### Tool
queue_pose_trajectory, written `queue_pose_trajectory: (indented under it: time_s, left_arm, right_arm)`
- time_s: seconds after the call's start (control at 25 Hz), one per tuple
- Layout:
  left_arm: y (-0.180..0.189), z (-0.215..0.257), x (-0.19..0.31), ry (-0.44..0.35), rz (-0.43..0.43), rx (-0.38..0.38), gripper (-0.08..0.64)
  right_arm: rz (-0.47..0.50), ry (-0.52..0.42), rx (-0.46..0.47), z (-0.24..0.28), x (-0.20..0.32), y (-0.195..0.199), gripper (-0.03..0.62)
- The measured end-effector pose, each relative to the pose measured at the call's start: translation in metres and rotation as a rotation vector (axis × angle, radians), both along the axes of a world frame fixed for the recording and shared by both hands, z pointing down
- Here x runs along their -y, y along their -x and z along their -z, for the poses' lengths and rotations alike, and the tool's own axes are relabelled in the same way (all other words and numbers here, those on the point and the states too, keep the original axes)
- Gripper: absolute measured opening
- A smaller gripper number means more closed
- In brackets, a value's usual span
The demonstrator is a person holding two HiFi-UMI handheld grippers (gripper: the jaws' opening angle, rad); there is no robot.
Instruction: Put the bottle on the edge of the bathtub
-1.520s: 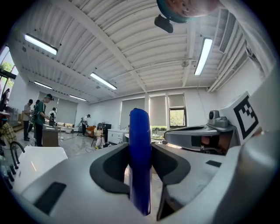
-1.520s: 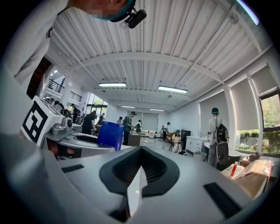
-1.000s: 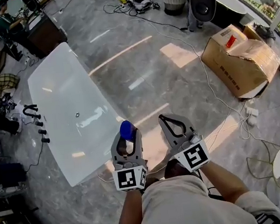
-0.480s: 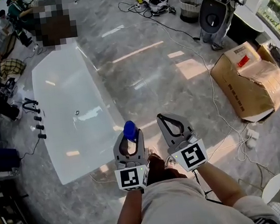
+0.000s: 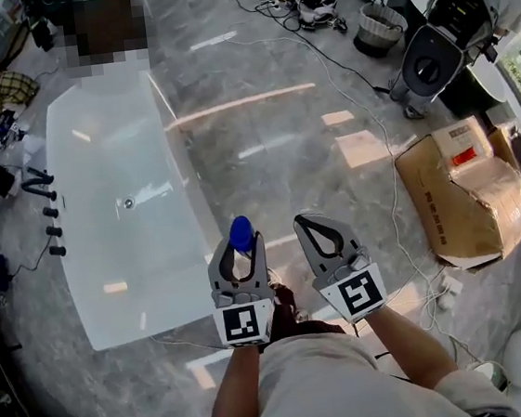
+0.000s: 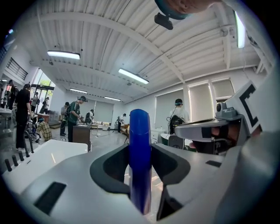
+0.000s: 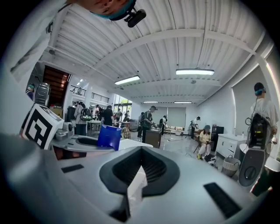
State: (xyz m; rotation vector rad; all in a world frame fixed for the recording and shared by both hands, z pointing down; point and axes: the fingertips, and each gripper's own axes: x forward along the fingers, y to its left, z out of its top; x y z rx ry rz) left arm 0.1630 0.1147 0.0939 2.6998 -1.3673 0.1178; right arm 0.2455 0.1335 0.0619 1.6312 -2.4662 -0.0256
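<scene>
Left gripper (image 5: 235,246) clamps the bottle (image 5: 240,233) upright, right gripper (image 5: 307,220) pinched shut and empty; released tilted on the tub (image 5: 92,301) edge at ten o'clock, the tall bottle could topple.

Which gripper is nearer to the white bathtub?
Left. The left gripper, holding the blue bottle, is just beside the bathtub; the right gripper is further right, over the floor.

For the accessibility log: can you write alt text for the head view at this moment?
The left tongs grip an upright blue bottle over a grey floor; the right tongs beside them are shut and empty. A white bathtub lies at left, a cardboard box at right.
</scene>
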Motion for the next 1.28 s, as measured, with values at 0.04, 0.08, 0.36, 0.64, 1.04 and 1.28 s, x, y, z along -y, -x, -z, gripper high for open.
queue_pose_trajectory:
  time_s: [0.04,0.08,0.36,0.64,1.04,1.28]
  left_arm:
    - [0.002,-0.003,0.012,0.009,0.006,-0.007,0.164]
    - [0.006,-0.007,0.025,0.016,0.009,-0.009,0.164]
    - [0.017,-0.033,0.106,0.065,0.041,-0.012,0.164]
    - [-0.001,-0.046,0.164,0.071,0.087,0.015,0.164]
    - [-0.041,-0.085,0.267,0.110,0.182,0.021,0.164]
    - [-0.058,-0.123,0.321,0.113,0.216,0.040,0.164]
  right_arm:
    - [0.014,0.011,-0.013,-0.003,0.013,0.003,0.005]
    - [0.026,0.021,-0.022,-0.005,0.026,0.007,0.005]
    - [0.046,0.061,-0.026,-0.019,0.102,0.009,0.005]
    - [0.093,0.075,-0.018,-0.038,0.161,-0.011,0.005]
    - [0.242,0.130,-0.040,-0.083,0.269,-0.046,0.005]
    - [0.295,0.164,-0.065,-0.131,0.325,-0.067,0.005]
